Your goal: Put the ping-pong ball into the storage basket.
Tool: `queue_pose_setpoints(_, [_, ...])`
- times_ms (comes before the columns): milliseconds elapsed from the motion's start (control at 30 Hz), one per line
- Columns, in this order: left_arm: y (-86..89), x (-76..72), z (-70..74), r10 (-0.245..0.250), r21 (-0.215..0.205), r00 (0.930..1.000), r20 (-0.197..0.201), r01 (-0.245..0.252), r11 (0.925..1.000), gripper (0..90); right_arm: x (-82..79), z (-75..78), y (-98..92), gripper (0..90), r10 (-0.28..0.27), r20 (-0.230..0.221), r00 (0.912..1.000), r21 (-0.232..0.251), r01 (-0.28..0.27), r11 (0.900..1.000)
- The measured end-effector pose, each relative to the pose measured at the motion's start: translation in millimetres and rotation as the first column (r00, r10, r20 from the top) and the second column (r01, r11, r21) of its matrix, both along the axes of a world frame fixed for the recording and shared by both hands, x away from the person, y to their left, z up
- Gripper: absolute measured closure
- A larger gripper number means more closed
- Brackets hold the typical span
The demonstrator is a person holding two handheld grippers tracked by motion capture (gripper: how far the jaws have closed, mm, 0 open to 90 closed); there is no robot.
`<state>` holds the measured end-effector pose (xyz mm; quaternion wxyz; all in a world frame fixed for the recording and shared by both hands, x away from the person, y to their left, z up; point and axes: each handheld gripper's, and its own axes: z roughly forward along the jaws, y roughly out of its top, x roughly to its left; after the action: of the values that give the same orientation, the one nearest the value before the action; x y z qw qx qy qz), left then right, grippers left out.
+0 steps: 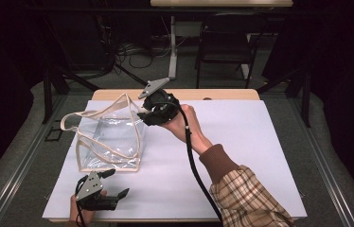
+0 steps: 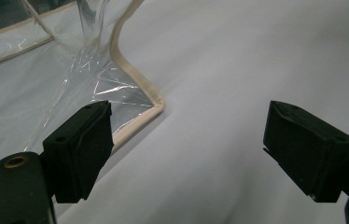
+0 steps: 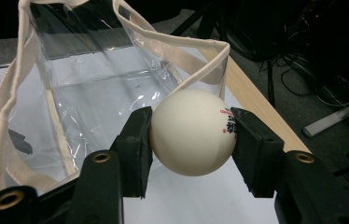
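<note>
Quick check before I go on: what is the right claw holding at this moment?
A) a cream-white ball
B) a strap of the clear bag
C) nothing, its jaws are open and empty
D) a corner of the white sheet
A: in the right gripper view the right claw has both black pads pressed on a cream-white ball, in front of the clear bag and not touching its straps.

The white ball [image 3: 192, 132] bears small red and black print, too small to read.
</note>
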<state>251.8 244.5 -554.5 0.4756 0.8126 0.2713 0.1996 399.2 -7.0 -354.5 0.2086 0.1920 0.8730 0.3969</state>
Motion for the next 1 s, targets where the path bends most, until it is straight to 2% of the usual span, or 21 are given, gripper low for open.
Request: queue_pose_setpoints(1000, [-0.2,0.2,-0.2,-0.004,-0.004,1.0,0.0,0.004,1.0,16.0,-3.9,-2.8,23.9,51.2,0.038,0.004,0.9993,-0.017,-0.038,0.999])
